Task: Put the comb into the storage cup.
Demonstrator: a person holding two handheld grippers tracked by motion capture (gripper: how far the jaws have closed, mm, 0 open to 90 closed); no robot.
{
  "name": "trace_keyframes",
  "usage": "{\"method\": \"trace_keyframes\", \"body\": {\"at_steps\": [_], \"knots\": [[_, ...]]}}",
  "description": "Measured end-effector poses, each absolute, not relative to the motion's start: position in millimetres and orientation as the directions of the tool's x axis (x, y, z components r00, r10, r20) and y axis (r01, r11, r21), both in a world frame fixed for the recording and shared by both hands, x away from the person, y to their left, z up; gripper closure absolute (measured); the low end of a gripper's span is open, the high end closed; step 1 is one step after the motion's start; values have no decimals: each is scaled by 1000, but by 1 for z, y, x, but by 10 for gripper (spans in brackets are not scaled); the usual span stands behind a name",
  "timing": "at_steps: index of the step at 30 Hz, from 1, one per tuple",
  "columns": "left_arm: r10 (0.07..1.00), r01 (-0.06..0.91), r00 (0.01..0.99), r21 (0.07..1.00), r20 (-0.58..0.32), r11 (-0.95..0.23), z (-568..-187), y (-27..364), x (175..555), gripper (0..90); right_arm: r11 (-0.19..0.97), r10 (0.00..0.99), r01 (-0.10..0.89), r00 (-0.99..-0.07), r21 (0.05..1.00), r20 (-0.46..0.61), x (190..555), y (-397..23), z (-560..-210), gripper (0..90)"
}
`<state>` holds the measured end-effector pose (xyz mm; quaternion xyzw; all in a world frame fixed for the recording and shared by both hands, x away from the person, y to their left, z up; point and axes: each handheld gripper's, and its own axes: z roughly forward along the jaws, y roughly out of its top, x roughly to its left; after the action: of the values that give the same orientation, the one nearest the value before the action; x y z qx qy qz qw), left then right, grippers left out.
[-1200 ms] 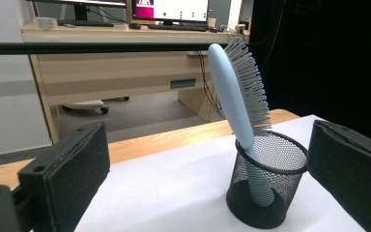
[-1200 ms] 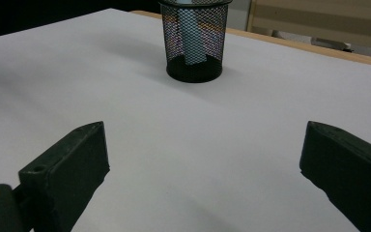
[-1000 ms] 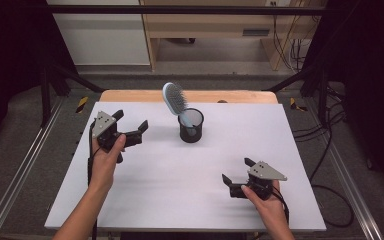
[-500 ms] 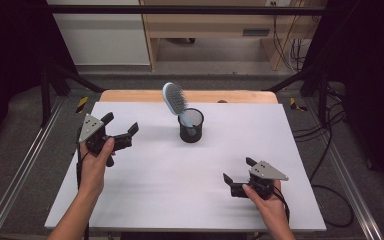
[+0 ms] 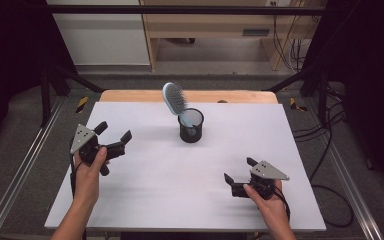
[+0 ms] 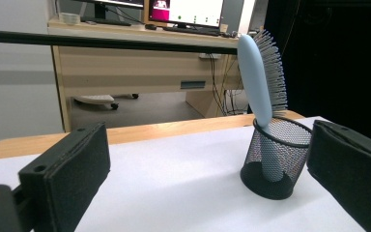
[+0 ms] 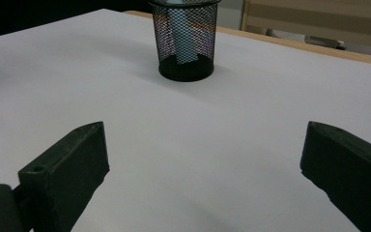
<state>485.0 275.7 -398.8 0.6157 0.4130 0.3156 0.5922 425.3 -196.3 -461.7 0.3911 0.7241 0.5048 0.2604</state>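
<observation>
- Pale blue plastic hairbrush with grey bristles (image 5: 174,103) standing handle-down in the small black wire-mesh cup (image 5: 190,127), head leaning out over the rim toward the left, bristles facing right.
- Cup sitting toward the far middle of the white table top (image 5: 180,200), nothing else on the sheet.
- Left gripper (image 5: 114,142) held near the left edge, jaws spread wide, holding nothing; from the left gripper view, brush (image 6: 261,77) and cup (image 6: 275,157) well apart from the pads, off toward the right jaw.
- Right gripper (image 5: 239,176) down at the near right, also wide open and empty, pointed at the cup (image 7: 185,38) from well back.
- Looks like the brush-in-cup part is pretty much done, judging from how it sits.
- Nothing obvious left except parking both hands clear, or pulling the brush out again if that's the plan. Can't tell which tbh.
</observation>
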Motion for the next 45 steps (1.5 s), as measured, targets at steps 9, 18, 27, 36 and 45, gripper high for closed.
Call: {"method": "trace_keyframes", "body": {"at_steps": [9,18,27,36,45], "knots": [[895,132,435,990,-99,46,-403,291,473,16,184,832,300,-555,936,14,425,-198,-461,35],[899,116,421,990,-122,80,-412,300,454,16,154,838,288,-545,945,29,425,-206,-456,37],[900,99,421,992,-109,74,-420,307,437,16,153,845,277,-535,949,20,425,-208,-456,36],[895,114,442,993,-62,12,-425,309,422,14,137,855,276,-517,951,27,427,-215,-456,36],[893,98,449,995,-39,-5,-432,316,416,15,141,867,240,-498,960,-3,420,-237,-447,39]]}}
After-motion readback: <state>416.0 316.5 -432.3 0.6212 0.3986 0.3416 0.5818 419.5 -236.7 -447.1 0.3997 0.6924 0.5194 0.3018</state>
